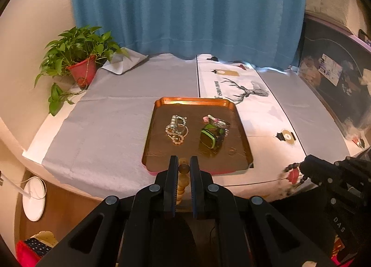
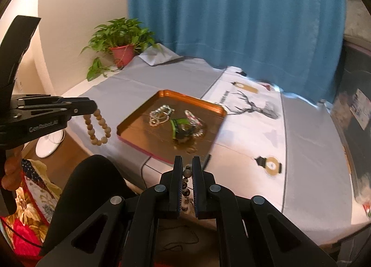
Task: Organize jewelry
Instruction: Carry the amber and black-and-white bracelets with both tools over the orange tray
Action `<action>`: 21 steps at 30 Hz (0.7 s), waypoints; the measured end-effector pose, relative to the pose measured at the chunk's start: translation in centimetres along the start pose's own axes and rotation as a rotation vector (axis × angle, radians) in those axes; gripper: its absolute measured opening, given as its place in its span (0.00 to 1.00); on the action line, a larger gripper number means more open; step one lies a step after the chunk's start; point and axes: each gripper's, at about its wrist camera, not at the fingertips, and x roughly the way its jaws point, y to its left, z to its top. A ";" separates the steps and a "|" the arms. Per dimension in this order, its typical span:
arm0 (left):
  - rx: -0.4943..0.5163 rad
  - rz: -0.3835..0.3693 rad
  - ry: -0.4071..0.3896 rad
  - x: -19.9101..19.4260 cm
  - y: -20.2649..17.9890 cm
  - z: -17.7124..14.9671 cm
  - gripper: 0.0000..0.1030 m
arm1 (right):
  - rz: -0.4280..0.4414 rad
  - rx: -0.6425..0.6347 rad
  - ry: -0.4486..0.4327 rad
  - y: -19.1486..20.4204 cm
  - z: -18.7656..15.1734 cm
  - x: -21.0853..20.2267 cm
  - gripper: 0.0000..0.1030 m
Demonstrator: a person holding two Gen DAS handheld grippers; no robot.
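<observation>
While pinched, wooden bracelet (image 1: pixel 183 169) hangs between left hand-held gripper (image 1: pixel 183 162) fingers.

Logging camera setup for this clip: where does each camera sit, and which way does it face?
Left wrist: on the left gripper, looking forward over the copper tray toward the blue curtain; its jaws hold a tan bead bracelet; the right gripper shows at right.
Right wrist: on the right gripper, facing the tray from its right; its jaws hold a dark bead bracelet; the left gripper shows at left.
Shared: tray, curtain, potted plant.
</observation>
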 end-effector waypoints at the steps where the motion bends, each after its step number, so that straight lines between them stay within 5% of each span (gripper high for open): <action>1: -0.001 0.004 0.002 0.3 0.2 0.1 0.07 | 0.006 -0.003 0.000 0.3 0.3 0.3 0.08; 21: 0.010 0.067 0.032 9.0 2.4 5.8 0.07 | 0.068 0.009 -0.007 0.3 7.1 9.9 0.08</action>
